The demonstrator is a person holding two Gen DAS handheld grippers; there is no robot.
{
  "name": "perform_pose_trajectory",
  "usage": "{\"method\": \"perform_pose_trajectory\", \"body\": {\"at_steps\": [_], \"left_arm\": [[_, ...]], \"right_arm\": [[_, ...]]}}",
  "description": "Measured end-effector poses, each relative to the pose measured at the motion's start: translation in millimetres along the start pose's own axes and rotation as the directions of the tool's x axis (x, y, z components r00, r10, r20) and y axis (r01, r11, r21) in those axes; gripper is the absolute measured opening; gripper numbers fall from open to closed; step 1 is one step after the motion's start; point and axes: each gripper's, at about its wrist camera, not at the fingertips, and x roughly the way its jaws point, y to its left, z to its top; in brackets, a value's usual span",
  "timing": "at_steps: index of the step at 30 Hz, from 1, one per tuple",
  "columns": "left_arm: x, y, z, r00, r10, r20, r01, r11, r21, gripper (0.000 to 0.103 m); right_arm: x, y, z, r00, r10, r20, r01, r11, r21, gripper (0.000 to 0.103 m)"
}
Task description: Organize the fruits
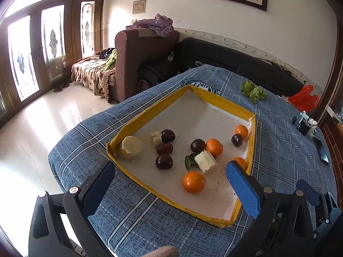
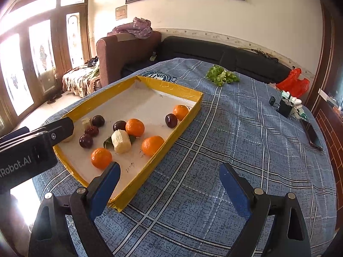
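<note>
A table under a blue plaid cloth filled both wrist views, its woven fabric soft and likely to drag under anything slid across it. On it lay a shallow tray, white-floored with a low rim of glossy yellow tape, the near corner crumpled. All the fruit lay inside the tray, mixed rather than grouped by kind: four oranges, round and dimpled, spread from the near side to the far right corner; four smooth dark plums scattered among them; three pale, fibrous cut cylinders, the biggest stub by the left wall, a chunk on a green leaf at centre, and a small piece farther back; and one wrinkled red date. A bunch of frilly greens sat well apart on the cloth at the far side.

The left gripper hovered at the tray's near edge, its blue ribbed pads spread wide and holding nothing. The right gripper hung over bare cloth just right of the tray, likewise spread and empty.

The scene would suit either a sort under way or a tray simply gathered, so which pick was due could not be judged. Any grasp would do best squarely across a round fruit's middle, since oranges and plums roll, and lightly on the soft-looking cut pieces, clearing the low rim.
</note>
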Motion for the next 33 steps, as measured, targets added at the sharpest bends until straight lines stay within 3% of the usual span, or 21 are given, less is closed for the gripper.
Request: {"method": "perform_pose_trajectory", "body": {"at_steps": [15, 33], "left_arm": [[5, -1, -2, 1.000, -0.014, -0.002, 0.014, 1.000, -0.007, 0.103], [11, 9, -1, 1.000, 0.021, -0.019, -0.021, 0.999, -0.028, 0.103]], "right_arm": [[-2, 5, -3, 1.000, 0.010, 0.001, -0.010, 1.000, 0.000, 0.096], [-2, 11, -4, 1.000, 0.022, 0.001, -0.022, 1.000, -0.010, 0.096]]}}
